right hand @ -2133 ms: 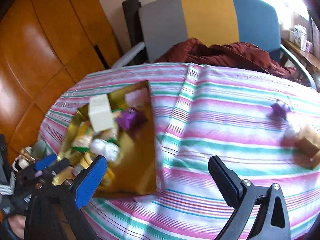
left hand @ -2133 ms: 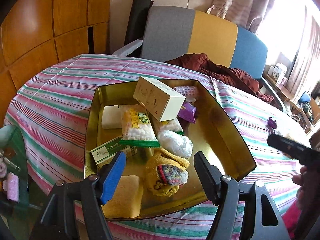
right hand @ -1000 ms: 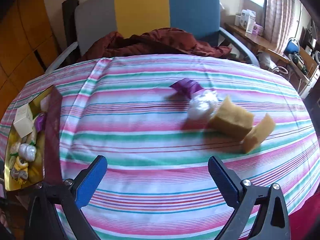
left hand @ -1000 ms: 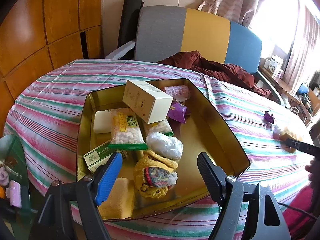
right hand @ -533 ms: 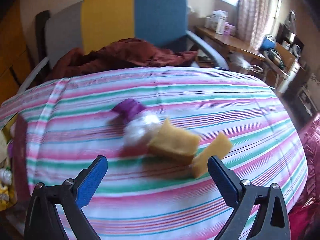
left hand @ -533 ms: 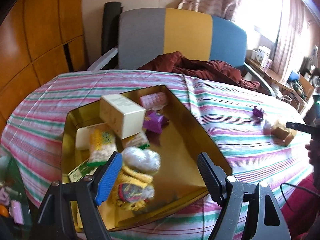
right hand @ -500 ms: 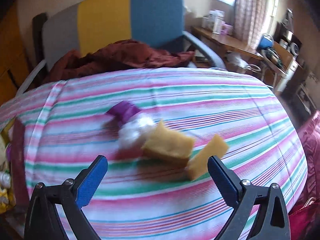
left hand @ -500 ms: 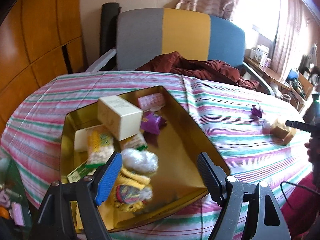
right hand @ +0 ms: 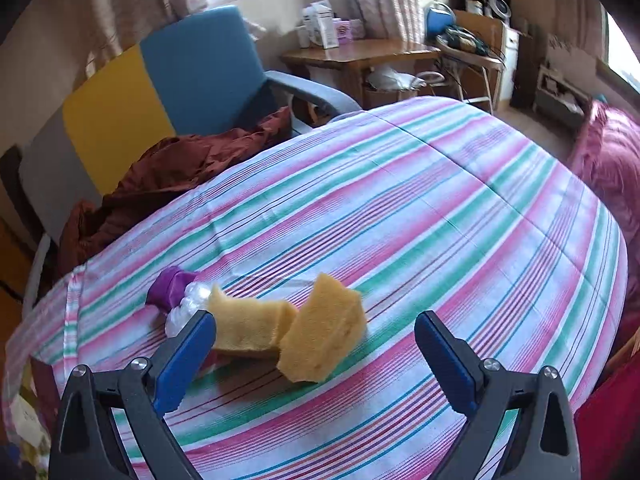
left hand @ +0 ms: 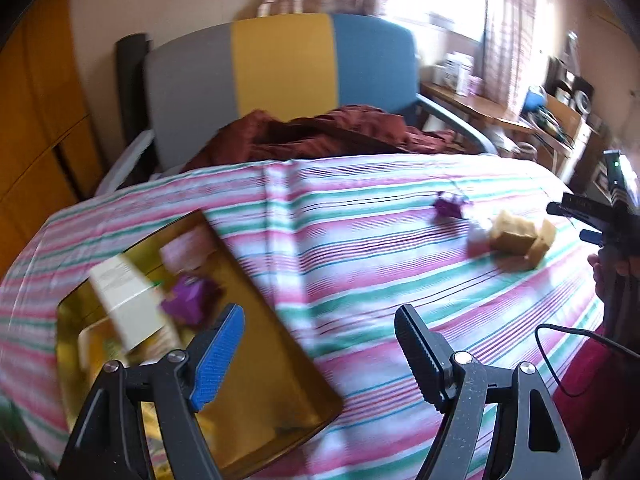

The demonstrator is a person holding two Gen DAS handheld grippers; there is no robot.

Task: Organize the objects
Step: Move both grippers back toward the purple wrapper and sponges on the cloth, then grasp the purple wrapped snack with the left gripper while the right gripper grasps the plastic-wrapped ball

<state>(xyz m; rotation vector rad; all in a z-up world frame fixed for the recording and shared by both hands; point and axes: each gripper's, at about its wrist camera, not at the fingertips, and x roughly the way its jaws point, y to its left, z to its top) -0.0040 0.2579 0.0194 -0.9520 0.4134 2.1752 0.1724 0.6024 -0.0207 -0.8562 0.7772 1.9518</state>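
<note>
A: What is the biggest thing here?

B: The striped tablecloth [right hand: 440, 208] over the round table. Take the gold tray [left hand: 256, 380] as the landmark; it sits on the cloth's left part.

A: And inside the tray?

B: A cream box [left hand: 124, 300] and a purple packet [left hand: 188, 300] just beside it; the rest is blurred.

A: Outside it?

B: Well to the tray's right lie two yellow sponges, touching: one sponge [right hand: 248, 324] nearer the tray, the other sponge [right hand: 324, 340] tilted on edge. A white plastic bundle [right hand: 188, 304] and a purple wrapper [right hand: 170, 284] sit on their tray side.

A: The grippers?

B: The left gripper [left hand: 320, 344] hangs over the tray's right edge, jaws spread, empty. The right gripper [right hand: 316, 344] is released too, spread wide around the sponges, not gripping them.
</note>
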